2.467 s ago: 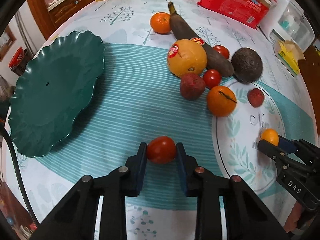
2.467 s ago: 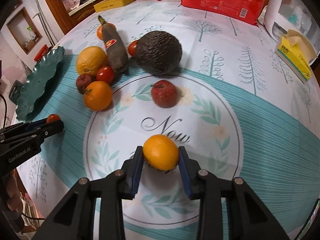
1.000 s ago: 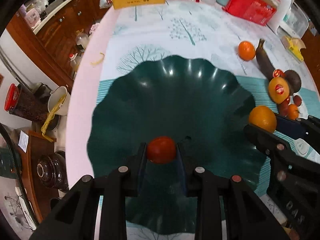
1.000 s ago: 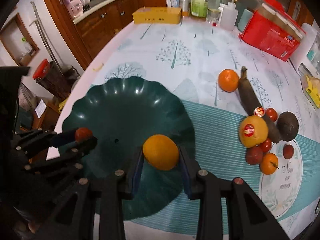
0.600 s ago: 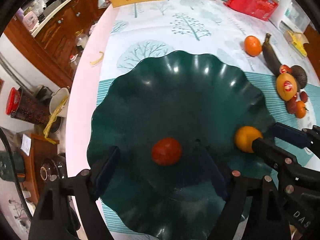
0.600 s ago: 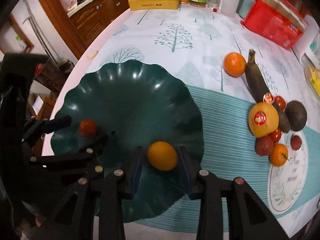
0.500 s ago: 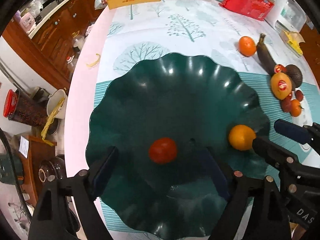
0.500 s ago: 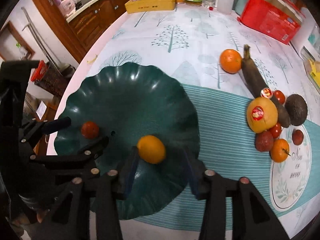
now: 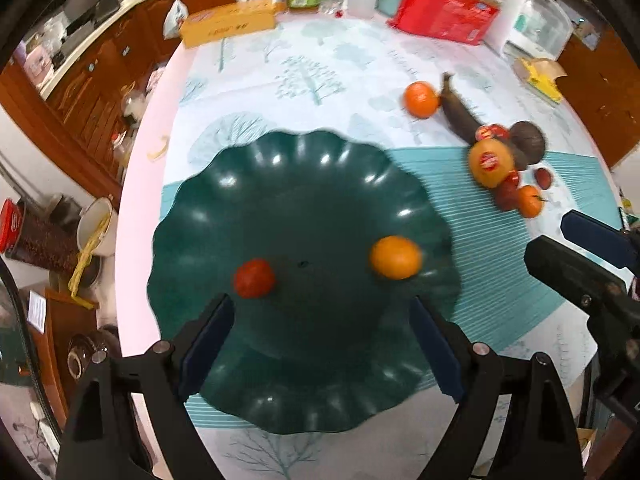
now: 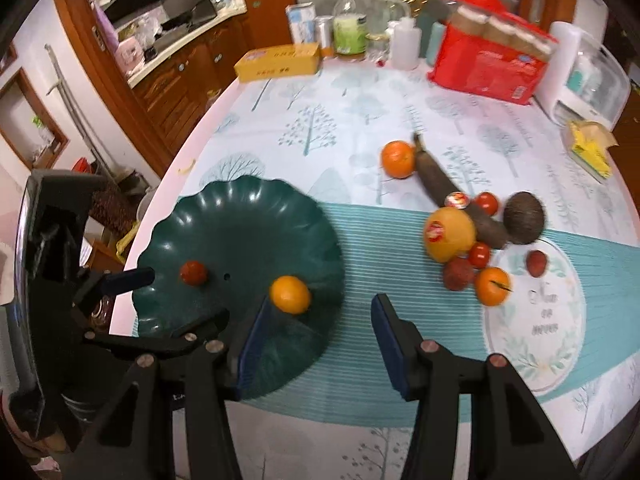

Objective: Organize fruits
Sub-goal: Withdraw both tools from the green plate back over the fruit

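plate (image 9: 304,184): dark green, glossy, plain
tomato (image 9: 254,278): red
small orange (image 9: 395,257): orange-yellow
tablecloth (image 9: 320,64): white, pale blue-grey tree print
placemat (image 10: 400,240): teal with fine white stripes
banana (image 10: 456,196): dark brown
box (image 10: 278,62): yellow
package (image 10: 488,64): red
gripper pads (image 9: 208,340): dark blue

On the green scalloped plate (image 9: 304,184), the far half is bare; only a tomato (image 9: 254,278) at near left and an orange (image 9: 395,257) at near right sit in it, well apart, with a gap between them. Striped cloth (image 10: 384,248) lies open between the plate and the fruit cluster (image 10: 472,240) at the right, where pieces touch and crowd. The far table (image 10: 360,92) is free up to the yellow box (image 10: 278,62), bottles (image 10: 350,30) and red package (image 10: 488,66) along the far edge.
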Demonstrator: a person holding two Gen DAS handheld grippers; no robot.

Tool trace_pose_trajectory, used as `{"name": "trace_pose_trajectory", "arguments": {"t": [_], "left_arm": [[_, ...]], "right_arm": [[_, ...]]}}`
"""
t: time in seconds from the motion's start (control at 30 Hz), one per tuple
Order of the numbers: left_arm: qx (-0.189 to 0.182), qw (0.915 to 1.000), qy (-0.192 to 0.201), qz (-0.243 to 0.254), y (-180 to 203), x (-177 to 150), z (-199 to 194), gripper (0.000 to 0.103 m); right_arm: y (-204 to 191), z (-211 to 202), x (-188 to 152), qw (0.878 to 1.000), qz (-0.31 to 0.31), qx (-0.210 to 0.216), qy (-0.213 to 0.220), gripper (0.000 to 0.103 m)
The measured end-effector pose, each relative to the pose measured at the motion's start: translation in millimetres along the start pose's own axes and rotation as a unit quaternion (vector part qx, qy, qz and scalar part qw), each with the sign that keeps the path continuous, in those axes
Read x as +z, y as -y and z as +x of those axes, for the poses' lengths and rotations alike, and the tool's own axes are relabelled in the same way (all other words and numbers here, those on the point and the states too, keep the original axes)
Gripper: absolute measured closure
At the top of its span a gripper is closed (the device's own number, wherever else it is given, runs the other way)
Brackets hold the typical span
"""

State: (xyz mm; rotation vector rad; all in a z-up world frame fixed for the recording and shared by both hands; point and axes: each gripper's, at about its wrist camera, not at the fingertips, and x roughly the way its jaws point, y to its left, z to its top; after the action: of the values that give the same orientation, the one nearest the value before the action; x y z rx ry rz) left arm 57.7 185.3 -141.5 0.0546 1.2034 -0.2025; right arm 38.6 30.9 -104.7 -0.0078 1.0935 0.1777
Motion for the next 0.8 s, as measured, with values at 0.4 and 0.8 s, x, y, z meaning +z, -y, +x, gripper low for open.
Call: {"name": "trace_pose_trajectory", "arguments": {"t": [0.4,0.8], "left_arm": [[-0.044,0.9965,0.042,0.058,76.6,25.7,-39.4,0.015],[-0.076,0.9856,0.085,0.125,165.9,51.4,-76.9,0.015]], "right_arm": [[45.6,-73.0,-24.9,0.995,0.055,-0.061,0.051,0.050],[104.2,-150.8,-40.6,0.982,0.106,-0.113,0.111,0.050]]}}
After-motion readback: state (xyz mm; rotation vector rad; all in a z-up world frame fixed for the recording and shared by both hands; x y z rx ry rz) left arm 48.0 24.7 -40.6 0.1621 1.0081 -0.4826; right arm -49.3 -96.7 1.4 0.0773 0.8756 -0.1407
